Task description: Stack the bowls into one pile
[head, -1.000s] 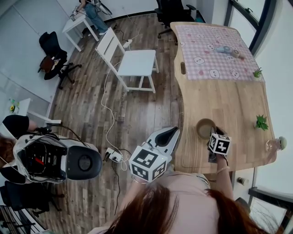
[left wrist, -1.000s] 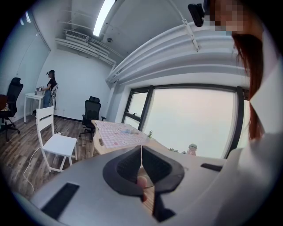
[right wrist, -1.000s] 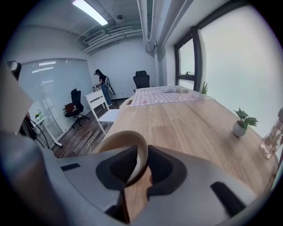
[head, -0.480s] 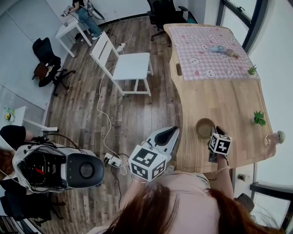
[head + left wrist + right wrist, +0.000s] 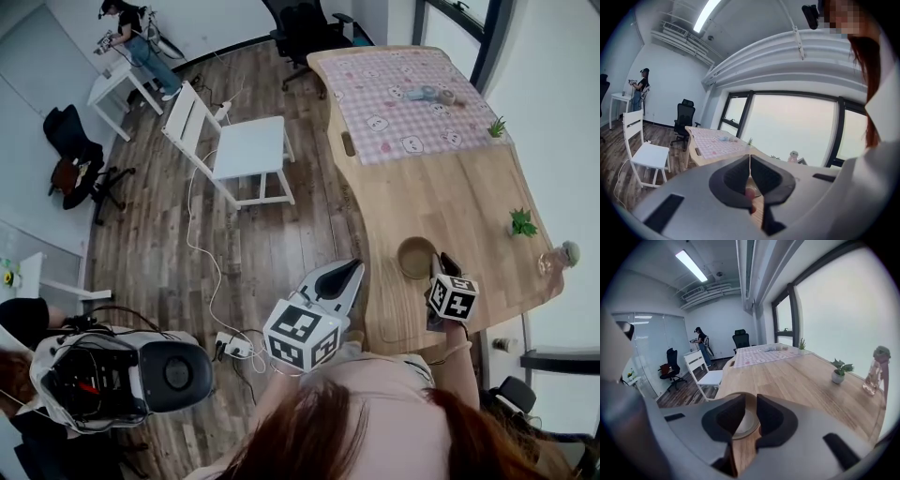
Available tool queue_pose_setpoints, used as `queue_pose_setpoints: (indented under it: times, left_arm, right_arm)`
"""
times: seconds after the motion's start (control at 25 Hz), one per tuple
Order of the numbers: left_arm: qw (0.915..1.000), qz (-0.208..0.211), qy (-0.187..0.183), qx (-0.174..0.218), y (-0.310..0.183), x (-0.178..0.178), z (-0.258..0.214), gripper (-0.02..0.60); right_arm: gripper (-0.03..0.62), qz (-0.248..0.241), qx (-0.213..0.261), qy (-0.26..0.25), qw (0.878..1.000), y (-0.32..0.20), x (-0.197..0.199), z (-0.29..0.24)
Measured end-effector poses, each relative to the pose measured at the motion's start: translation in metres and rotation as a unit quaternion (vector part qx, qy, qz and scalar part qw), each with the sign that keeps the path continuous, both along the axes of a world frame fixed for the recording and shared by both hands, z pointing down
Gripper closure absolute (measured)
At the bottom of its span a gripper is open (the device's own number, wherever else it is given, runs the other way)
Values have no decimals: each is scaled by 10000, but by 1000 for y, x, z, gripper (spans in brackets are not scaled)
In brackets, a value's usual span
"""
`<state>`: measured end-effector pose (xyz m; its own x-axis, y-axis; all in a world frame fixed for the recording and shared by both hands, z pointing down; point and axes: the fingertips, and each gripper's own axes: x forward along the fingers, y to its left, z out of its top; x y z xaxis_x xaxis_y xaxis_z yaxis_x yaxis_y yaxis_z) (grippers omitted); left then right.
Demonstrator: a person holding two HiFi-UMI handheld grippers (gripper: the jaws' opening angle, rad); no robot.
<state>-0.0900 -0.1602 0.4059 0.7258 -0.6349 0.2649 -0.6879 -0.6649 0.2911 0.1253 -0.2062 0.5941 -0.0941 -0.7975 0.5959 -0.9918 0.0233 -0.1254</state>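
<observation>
While the tan bowl [image 5: 417,258] sits near the front edge of the wooden table [image 5: 450,187], the right gripper [image 5: 441,262] hovers just beside it. Its parted jaws are closing, and the bowl shows beyond their gap, unclamped. The left gripper [image 5: 353,270] waits off-table, jaws pressed together. This looks like the pick-up step, so next a jaw must straddle the rim.

Bowl [image 5: 418,257] on table [image 5: 450,187] near edge; chair [image 5: 239,150] left

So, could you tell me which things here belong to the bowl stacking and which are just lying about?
For the job: bowl, wooden table.
Lying about: near potted plant, far potted plant, glass bottle, checked cloth, white chair.
</observation>
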Motion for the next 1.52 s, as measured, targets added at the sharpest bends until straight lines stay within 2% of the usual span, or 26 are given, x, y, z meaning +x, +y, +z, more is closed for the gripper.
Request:
queue_pose_setpoints:
  times: [0.52, 0.8, 1.52]
  left_arm:
    - [9991, 393, 148, -61, 2, -11, 9, 571]
    - [9989, 427, 210, -27, 7, -7, 9, 571]
    - [9975, 539, -22, 465, 36, 22, -21, 571]
  right_arm:
    - [546, 193, 521, 53, 9984, 32, -20, -44]
    - [580, 65, 793, 96, 9968, 47, -29, -65]
    - [594, -173, 1813, 51, 9833, 85, -31, -141]
